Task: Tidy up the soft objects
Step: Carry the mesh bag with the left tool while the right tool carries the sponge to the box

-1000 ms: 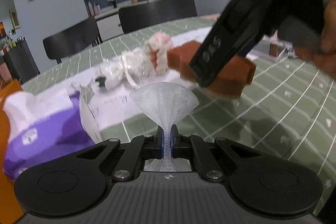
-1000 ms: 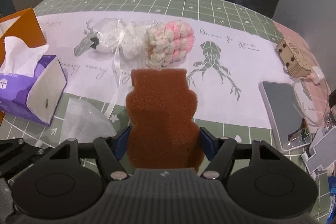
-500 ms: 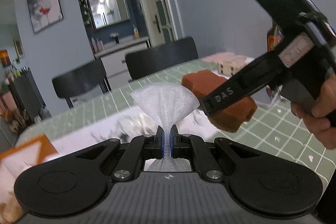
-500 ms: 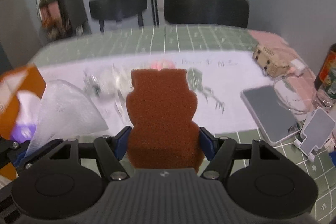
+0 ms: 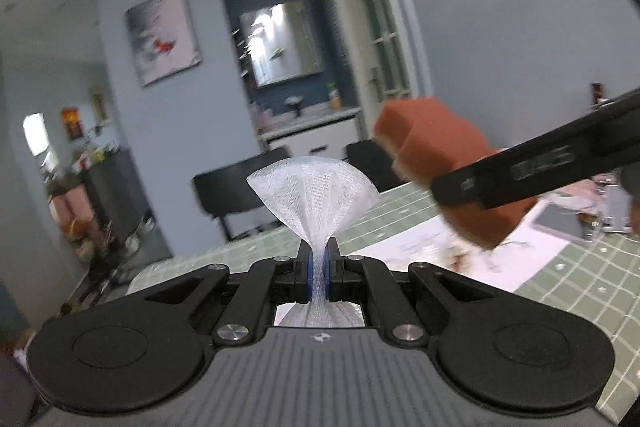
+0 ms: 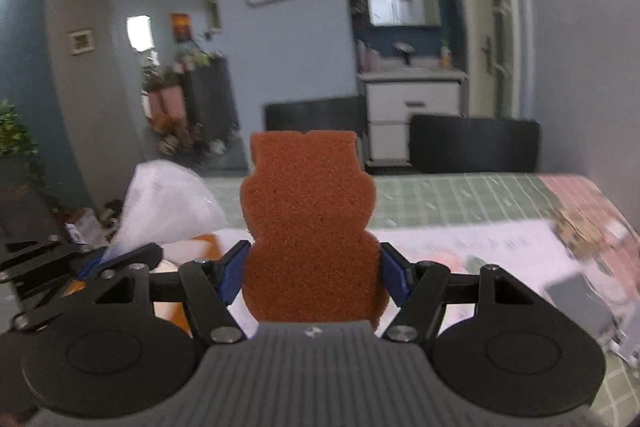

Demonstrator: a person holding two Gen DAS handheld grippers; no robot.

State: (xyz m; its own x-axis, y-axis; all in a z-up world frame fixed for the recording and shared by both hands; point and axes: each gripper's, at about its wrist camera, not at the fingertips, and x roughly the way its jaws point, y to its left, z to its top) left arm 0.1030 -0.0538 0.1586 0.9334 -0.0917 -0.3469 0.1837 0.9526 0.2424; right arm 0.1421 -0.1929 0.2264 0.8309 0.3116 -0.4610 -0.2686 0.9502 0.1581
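- The left gripper (image 5: 318, 269) is squeezed tight on a white mesh bag (image 5: 314, 187). The bag fans out above the pinch, up in the air over the surface (image 5: 592, 291).
- The right gripper (image 6: 312, 269) is closed on a brown bear-shaped sponge (image 6: 308, 219). Its blue pads (image 6: 394, 277) press on the two sides of the sponge's lower half. The sponge stands upright.
- In the left view the sponge (image 5: 444, 155) hangs up in the air to the right of the bag. They are near but do not touch.
- In the right view the bag (image 6: 168, 203) sits just to the left of the sponge, held by the left gripper (image 6: 94, 261).
- My guess is that the sponge should go into the bag. To do it well, the bag's mouth must be open, and I cannot tell where the mouth is from here.
- The bag is pinched at one narrow spot, so it may stay flat. Letting it hang loose could help it open.
- Bring the sponge in slowly, top end first, so it does not push the soft mesh away.
- Keep the sponge squeezed until most of it is inside. It is springy and could pop out.
- Both views are a bit blurry, so slow, steady hands would help line things up.
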